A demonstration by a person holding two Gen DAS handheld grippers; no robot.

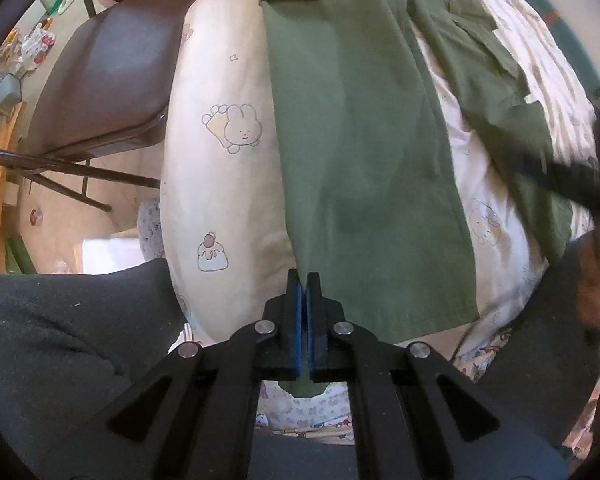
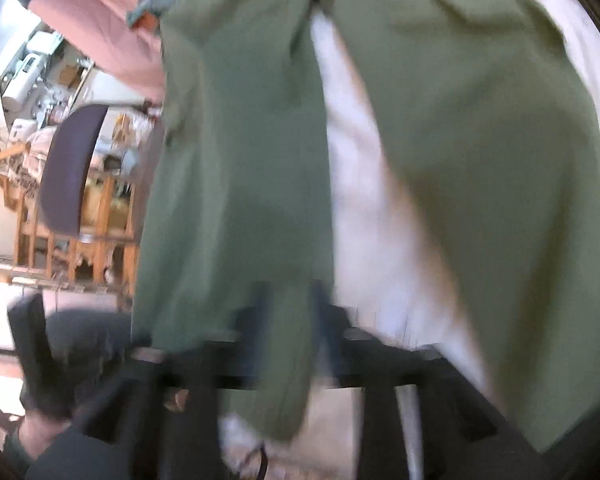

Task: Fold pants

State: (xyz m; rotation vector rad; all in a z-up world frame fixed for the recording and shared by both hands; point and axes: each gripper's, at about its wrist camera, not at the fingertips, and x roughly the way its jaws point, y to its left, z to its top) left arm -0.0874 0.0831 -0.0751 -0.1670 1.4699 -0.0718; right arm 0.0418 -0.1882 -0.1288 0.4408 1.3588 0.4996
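Observation:
Green pants [image 1: 360, 140] lie spread on a white bedsheet [image 1: 220, 160] printed with small cartoons, one leg running up the middle of the left wrist view. My left gripper [image 1: 304, 284] is shut on the near hem of that leg, and green cloth shows below the pads. The right wrist view is blurred. There the pants [image 2: 240, 160] fill the centre, both legs apart with white sheet [image 2: 364, 184] between them. My right gripper [image 2: 290, 304] has its fingers apart, and a strip of green cloth hangs loose between them. A dark blur at the right edge of the left wrist view is the right gripper [image 1: 580, 184].
A dark folding chair [image 1: 112, 80] stands left of the bed. A pink pillow [image 2: 100, 20] lies at the bed's far left. Wooden furniture [image 2: 100, 220] and clutter stand beyond. The person's dark-clothed leg [image 1: 60, 340] is near the bed's front edge.

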